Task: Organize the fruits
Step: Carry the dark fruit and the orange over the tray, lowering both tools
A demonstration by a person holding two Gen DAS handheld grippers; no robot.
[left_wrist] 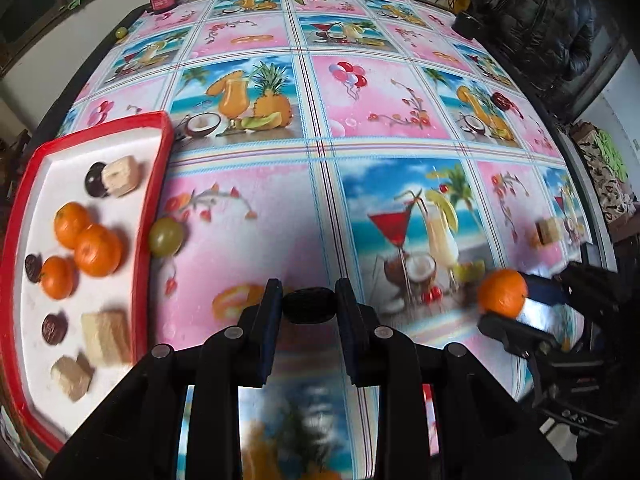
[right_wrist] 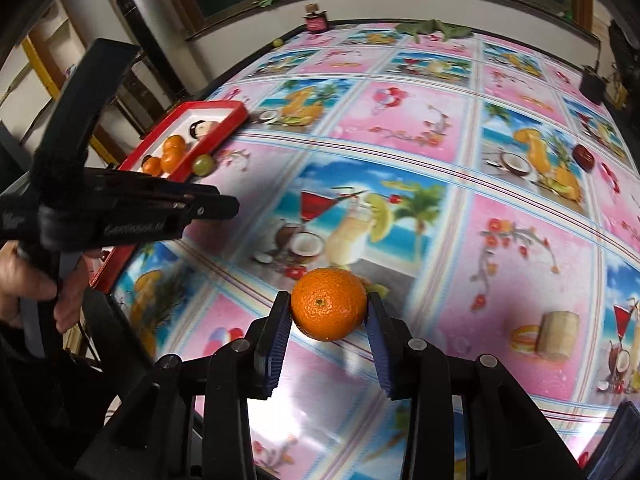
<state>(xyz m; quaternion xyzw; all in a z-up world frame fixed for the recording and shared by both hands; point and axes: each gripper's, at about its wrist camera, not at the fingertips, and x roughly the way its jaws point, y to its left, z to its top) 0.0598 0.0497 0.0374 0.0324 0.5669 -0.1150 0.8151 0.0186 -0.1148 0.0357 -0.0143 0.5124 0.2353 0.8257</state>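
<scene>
Clamping a dark round fruit (left_wrist: 309,305) between its blue pads, the left gripper (left_wrist: 308,300) hangs above the patterned tablecloth (left_wrist: 360,92), its jaws narrow around the small piece. The fruit's kind cannot be told — it shows only as a black oval. The red tray (left_wrist: 158,184) lies to the left of this gripper and serves as the landmark: inside it sit three mandarins (left_wrist: 98,250), several dark round fruits (left_wrist: 55,328) and pale cake-like blocks (left_wrist: 106,337). A green grape (left_wrist: 166,237) rests on the cloth just outside the tray's right rim, touching or nearly touching it.

The right gripper (right_wrist: 328,310) holds an orange mandarin (right_wrist: 329,305) pinched between its pads, lifted off the cloth and well apart from the tray, to the right of it. Farther from the tray, near the table's right edge, lie a pale block (right_wrist: 558,334) and a dark red fruit (right_wrist: 583,157). A hand (right_wrist: 28,284) grips the left tool's handle.
</scene>
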